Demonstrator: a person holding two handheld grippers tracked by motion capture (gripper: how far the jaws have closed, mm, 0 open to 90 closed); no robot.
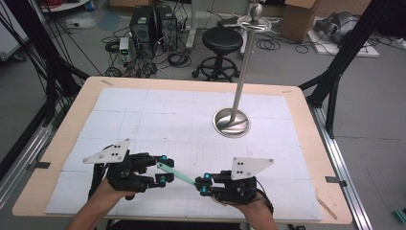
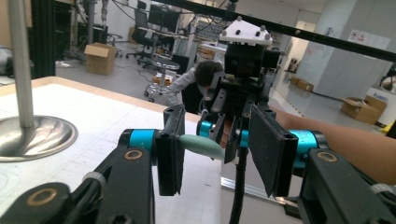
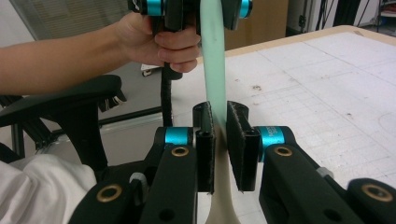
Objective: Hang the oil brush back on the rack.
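A pale green flat strip (image 1: 177,175) hangs in the air over the table's near edge, bridging my two grippers. My right gripper (image 1: 204,183) is shut on it; in the right gripper view the pads (image 3: 206,140) press both sides of the strip (image 3: 212,56), whose lower end turns cream and widens. My left gripper (image 1: 163,169) stands open around the strip's other end. In the left gripper view that end of the strip (image 2: 201,145) lies against one jaw's inner face while the other jaw is far off it. The left gripper view also shows the right gripper (image 2: 224,135) facing it.
A metal stand with a round base (image 1: 232,122) and a tall pole (image 1: 244,62) rises at the table's middle right, also the base (image 2: 32,135). The white gridded mat (image 1: 158,115) covers the wooden table. A stool (image 1: 221,40), computers and cables sit beyond the far edge.
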